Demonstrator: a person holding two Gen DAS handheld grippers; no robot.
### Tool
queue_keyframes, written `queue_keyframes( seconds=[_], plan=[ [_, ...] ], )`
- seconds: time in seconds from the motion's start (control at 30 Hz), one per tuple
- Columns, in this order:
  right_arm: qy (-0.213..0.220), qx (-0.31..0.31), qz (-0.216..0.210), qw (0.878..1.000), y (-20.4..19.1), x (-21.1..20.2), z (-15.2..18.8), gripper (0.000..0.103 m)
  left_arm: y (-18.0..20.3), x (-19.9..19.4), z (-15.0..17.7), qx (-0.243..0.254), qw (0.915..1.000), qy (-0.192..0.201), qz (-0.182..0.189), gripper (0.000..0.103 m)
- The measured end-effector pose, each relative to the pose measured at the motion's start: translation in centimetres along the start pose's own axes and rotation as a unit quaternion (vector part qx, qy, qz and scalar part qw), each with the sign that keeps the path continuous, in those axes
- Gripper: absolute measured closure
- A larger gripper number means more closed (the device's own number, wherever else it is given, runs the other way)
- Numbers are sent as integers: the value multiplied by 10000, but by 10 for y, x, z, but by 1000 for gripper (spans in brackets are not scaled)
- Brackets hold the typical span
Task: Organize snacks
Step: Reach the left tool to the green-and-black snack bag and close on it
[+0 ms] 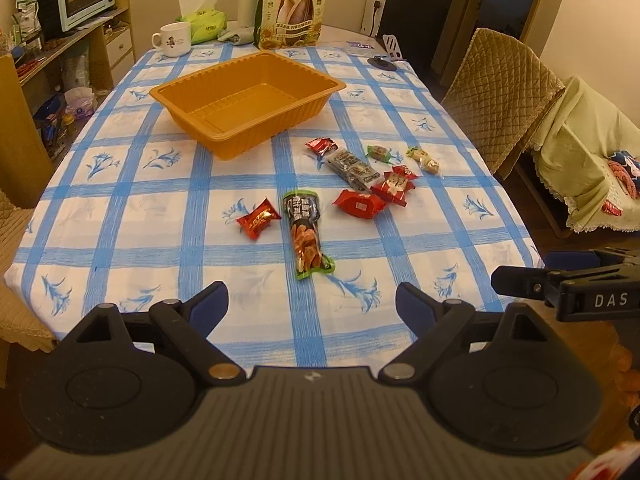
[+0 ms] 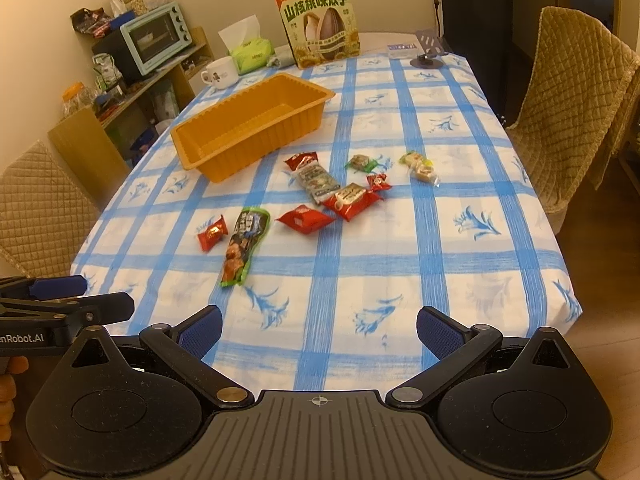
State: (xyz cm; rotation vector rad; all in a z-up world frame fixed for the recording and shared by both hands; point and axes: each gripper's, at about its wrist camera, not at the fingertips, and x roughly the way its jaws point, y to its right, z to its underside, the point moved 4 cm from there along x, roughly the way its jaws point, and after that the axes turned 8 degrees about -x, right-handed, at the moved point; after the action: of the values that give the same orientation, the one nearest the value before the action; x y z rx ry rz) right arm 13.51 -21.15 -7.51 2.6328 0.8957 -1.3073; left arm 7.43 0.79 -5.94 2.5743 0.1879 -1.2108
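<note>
Both the left tool (image 1: 312, 304) and right tool (image 2: 319, 330) gape wide, holding nothing.

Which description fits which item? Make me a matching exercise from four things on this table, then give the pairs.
1. orange tray
2. mug
3. sunflower seed bag
4. long green snack pack

A. lying flat, nearest the grippers
B. standing upright at the far end
C. empty
D. white, beside the tissue pack

Pairs: 1-C, 2-D, 3-B, 4-A
</note>
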Motion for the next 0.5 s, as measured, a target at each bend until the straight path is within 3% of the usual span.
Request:
queue_keyframes(
  seconds=[0.2,0.5],
  plan=[
    [151,-44,-53,9999,13,9,-7,0,5,23,-6,93,9999,99,17,14],
    [255,-133,-13,9996,38,32,-21,1,11,68,-15,184,9998,-9,-87,25]
  ],
)
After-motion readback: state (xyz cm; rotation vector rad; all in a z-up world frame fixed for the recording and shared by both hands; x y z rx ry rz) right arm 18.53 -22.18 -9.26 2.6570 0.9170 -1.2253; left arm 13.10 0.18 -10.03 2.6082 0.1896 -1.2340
